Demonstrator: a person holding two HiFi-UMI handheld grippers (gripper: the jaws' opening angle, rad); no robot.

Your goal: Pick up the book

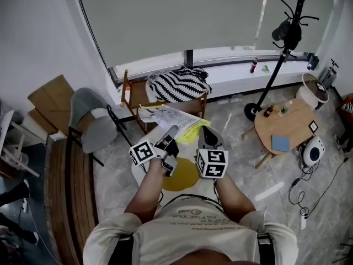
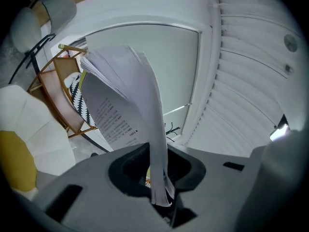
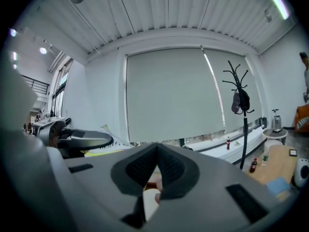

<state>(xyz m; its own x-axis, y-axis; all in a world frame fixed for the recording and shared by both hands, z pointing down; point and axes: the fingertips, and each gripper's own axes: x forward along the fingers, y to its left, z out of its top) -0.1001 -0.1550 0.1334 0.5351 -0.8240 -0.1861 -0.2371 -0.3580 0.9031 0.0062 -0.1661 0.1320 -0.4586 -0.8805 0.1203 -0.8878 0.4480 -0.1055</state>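
The book (image 1: 168,117) hangs open in the air in front of me, with white printed pages and a yellow cover. My left gripper (image 1: 171,136) is shut on a sheaf of its pages. In the left gripper view the book (image 2: 120,91) rises out of the left gripper (image 2: 159,178) and fans out above the jaws. My right gripper (image 1: 205,132) is just to the right of the book, beside its yellow cover. In the right gripper view the right gripper (image 3: 157,151) has its tips together with no page between them. The left gripper (image 3: 82,140) and the pages show at that view's left.
A wooden chair (image 1: 132,101) with a striped cushion (image 1: 179,84) stands under the window. A grey chair (image 1: 91,115) is at the left. At the right are a round wooden table (image 1: 284,123) and a black coat stand (image 1: 276,65). Below my hands is a white and yellow round surface (image 1: 182,175).
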